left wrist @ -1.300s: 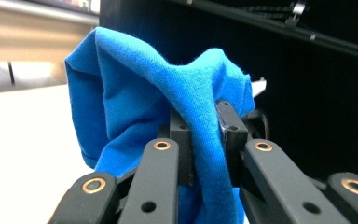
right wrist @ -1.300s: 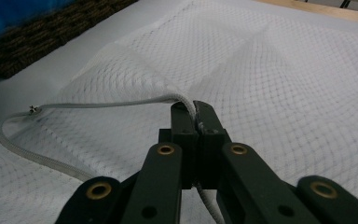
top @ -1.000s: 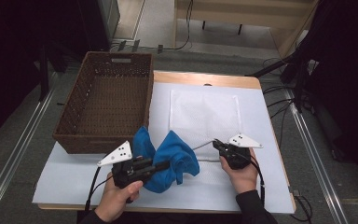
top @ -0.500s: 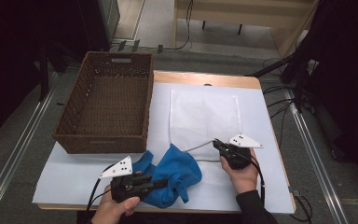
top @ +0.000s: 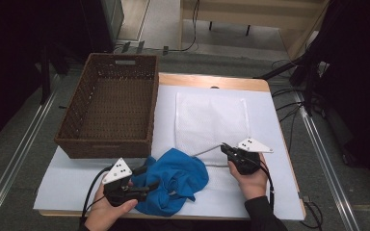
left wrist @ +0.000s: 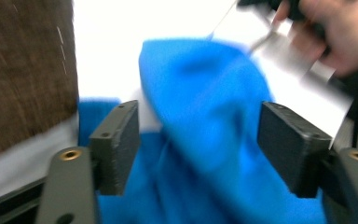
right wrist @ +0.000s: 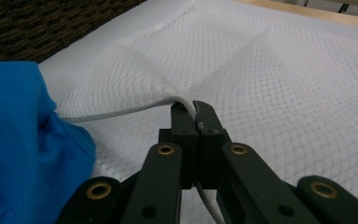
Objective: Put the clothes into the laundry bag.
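A crumpled blue cloth (top: 178, 175) lies on the white table cover near the front edge, just left of a white mesh bag (top: 212, 115) spread flat. My left gripper (top: 147, 185) sits at the cloth's left side. Its jaws stand wide apart in the left gripper view, open (left wrist: 198, 126), with the blue cloth (left wrist: 200, 84) bunched between and beyond them. My right gripper (top: 224, 146) is shut (right wrist: 196, 109) on the near corner of the mesh bag (right wrist: 261, 60) and holds that edge lifted off the table. The blue cloth (right wrist: 14, 130) lies just to its left.
A brown wicker basket (top: 103, 147) stands at the back left, its front wall close behind the cloth; its wall (left wrist: 23, 70) also borders the left gripper view. White table cover (top: 270, 125) lies bare right of the bag. Floor rails and cables run beside the table.
My left gripper has drawn back toward the table's front edge, and the blue cloth has come with it, away from the basket. The right gripper has stayed put on the bag's corner.
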The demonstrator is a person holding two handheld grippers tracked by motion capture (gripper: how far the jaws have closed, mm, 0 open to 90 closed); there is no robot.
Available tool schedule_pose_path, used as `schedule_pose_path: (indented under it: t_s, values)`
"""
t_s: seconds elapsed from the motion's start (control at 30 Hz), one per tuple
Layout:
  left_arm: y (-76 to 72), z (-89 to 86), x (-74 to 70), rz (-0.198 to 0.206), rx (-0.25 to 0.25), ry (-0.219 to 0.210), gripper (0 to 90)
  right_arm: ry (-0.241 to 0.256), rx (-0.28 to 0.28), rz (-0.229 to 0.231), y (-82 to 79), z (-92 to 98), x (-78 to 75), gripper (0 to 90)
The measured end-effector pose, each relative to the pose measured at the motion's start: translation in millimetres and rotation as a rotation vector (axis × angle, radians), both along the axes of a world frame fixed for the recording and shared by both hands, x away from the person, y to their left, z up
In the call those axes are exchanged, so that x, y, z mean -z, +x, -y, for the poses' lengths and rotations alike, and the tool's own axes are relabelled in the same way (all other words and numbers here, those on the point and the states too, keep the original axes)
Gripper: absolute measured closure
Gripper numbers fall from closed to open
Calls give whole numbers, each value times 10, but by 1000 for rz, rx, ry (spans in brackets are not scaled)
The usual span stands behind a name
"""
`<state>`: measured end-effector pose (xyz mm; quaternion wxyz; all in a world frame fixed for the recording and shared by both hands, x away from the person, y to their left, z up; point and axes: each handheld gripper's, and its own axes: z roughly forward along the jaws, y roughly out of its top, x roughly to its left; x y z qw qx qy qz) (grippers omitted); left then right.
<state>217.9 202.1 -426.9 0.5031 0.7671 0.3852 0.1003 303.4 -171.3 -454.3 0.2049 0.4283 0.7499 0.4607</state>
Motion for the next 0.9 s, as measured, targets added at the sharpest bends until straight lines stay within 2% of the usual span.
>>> schedule_pose_path:
  t_s: [0.03, 0.13, 0.23, 0.33, 0.4, 0.5, 0.57, 0.6, 0.73, 0.77, 0.8, 0.87, 0.9]
  values:
    - [11, 1, -73, 22, 10, -11, 250, -2, 0, 1, 3, 0, 3, 897]
    - [46, 55, -186, 55, 52, -42, 198, -3, 0, -1, 8, -9, 12, 897]
    - [132, 224, -241, 86, 87, -4, 189, -3, -1, -2, 10, -16, 17, 897]
    - [264, 483, -245, 108, 110, 48, 208, -2, -2, -6, 8, -21, 18, 897]
    - [347, 625, -212, 93, 127, 90, 215, -3, -2, -7, 5, -22, 18, 897]
    - [500, 831, -75, 36, 154, 184, 226, -3, -3, -7, 5, -18, 20, 897]
    - [566, 895, 30, 5, 160, 225, 226, -5, -6, -6, 7, -11, 23, 897]
    - [601, 921, 91, -23, 159, 258, 221, -5, -5, -8, 6, -9, 24, 897]
    - [680, 976, 340, -118, 165, 328, 167, -9, -9, -7, 7, -3, 29, 897]
    - [683, 974, 377, -128, 163, 331, 154, -9, -9, -7, 7, -5, 30, 897]
    - [676, 969, 376, -120, 144, 325, 165, -10, -9, -7, 6, -7, 30, 897]
    - [671, 969, 365, -118, 115, 336, 235, -10, -9, -8, 5, -12, 30, 897]
    - [653, 976, 359, -96, 100, 358, 288, -12, -11, -5, 7, -13, 31, 897]
